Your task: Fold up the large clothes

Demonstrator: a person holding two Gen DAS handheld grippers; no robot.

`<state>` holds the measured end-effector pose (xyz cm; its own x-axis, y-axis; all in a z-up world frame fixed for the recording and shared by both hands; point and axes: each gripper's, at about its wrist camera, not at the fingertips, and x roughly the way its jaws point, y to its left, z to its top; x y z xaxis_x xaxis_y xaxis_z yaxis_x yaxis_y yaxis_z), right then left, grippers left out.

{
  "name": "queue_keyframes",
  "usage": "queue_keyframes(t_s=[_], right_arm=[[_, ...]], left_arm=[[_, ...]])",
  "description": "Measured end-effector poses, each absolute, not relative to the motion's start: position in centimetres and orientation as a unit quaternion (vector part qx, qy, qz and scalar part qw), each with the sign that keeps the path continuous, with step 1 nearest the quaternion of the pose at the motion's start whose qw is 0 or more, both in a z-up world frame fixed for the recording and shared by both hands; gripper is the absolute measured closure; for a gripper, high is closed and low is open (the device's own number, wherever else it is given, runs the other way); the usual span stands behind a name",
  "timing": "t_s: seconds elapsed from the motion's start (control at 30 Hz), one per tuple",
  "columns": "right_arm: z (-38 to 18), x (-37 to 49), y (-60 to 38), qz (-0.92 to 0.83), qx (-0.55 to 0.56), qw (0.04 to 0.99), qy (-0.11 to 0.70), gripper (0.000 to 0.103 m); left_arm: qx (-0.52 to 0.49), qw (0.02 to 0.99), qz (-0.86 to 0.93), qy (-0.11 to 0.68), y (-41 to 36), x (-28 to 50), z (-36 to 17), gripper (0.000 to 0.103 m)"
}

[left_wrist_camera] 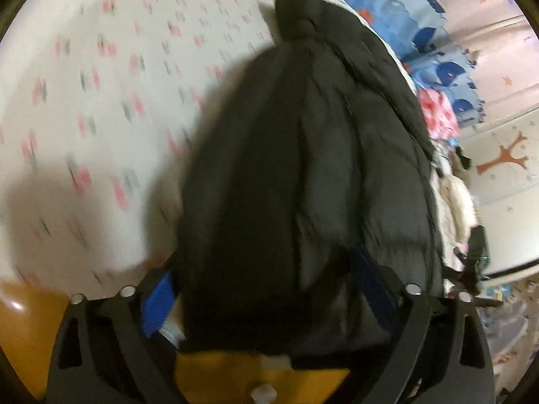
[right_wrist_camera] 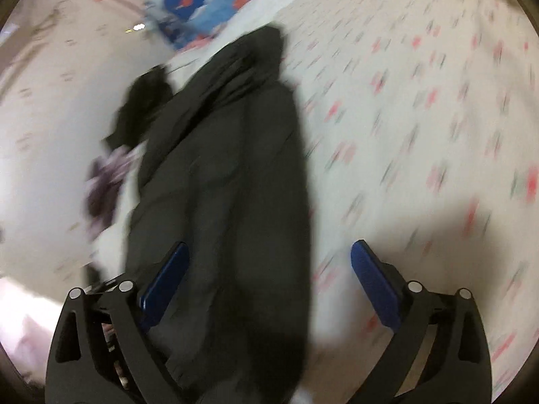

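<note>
Fingers (left_wrist_camera: pixel 158 299) of the left gripper (left_wrist_camera: pixel 266 289) stand wide apart; dark padded fabric fills the gap and hides most of the 3 o'clock finger, but I cannot tell that either pad presses on it. Read as not gripped. Right gripper (right_wrist_camera: pixel 269 282): fingers (right_wrist_camera: pixel 165 282) likewise wide apart, nothing clamped; the 9 o'clock pad lies against or just over the fabric, the 3 o'clock pad is clear, over bare sheet.

Key relation: the black puffer jacket (left_wrist_camera: pixel 303 168) lies straight ahead of both grippers, long axis running from 6 o'clock away toward 12 o'clock in each view. Near end sits between the left fingers, so the left hand seems the nearer; in the right wrist view the jacket (right_wrist_camera: pixel 219 185) lies toward 9 o'clock of centre.

Jacket: quilted, bulky, already narrowed to a long strip, far end bunched. Judgement: a crosswise fold remains.

It rests on the bed, on a white sheet with pink-green print (left_wrist_camera: pixel 101 101). Beyond, at 1 o'clock, a blue whale-print cloth (left_wrist_camera: pixel 421 33). Frames motion-blurred.
</note>
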<state>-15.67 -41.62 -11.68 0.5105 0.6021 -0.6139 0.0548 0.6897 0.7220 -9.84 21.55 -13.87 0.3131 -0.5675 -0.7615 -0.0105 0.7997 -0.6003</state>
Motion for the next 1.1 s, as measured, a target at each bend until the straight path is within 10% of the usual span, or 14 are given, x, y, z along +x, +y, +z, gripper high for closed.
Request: queue_keyframes(t_s=[0.17, 0.23, 0.37, 0.47, 0.97, 1.03, 1.1], right_arm=[[-12.0, -18.6, -38.8, 0.262, 0.376, 0.747, 0.483, 0.008], [-12.0, -18.8, -38.0, 0.271, 0.380, 0.742, 0.481, 0.009], [-11.8, -18.7, -35.8, 0.278, 0.388, 0.751, 0.456, 0.084], [-10.6, -17.8, -36.1, 0.287, 0.429, 0.758, 0.398, 0.092], [4.9, -25.8, -38.1, 0.380, 0.396, 0.794, 0.264, 0.094], [3.0, -28.9, -38.7, 0.376, 0.383, 0.788, 0.303, 0.090], [-0.9, -30.8, -39.1, 0.358, 0.385, 0.771, 0.360, 0.061]], left_arm=[[-0.262, 0.759, -0.190, 0.565, 20.3, -11.7, -14.4, 0.008], [-0.274, 0.760, -0.174, 0.563, 20.3, -11.6, -14.3, 0.027], [-0.312, 0.753, -0.165, 0.556, 20.4, -11.9, -13.0, 0.069], [-0.295, 0.771, -0.170, 0.538, 19.3, -11.6, -9.9, 0.087], [-0.292, 0.803, -0.290, 0.430, 22.6, -19.6, 3.2, 0.093], [-0.255, 0.786, -0.328, 0.458, 22.3, -21.8, 1.0, 0.089], [-0.244, 0.765, -0.334, 0.494, 23.2, -23.1, -2.2, 0.077]])
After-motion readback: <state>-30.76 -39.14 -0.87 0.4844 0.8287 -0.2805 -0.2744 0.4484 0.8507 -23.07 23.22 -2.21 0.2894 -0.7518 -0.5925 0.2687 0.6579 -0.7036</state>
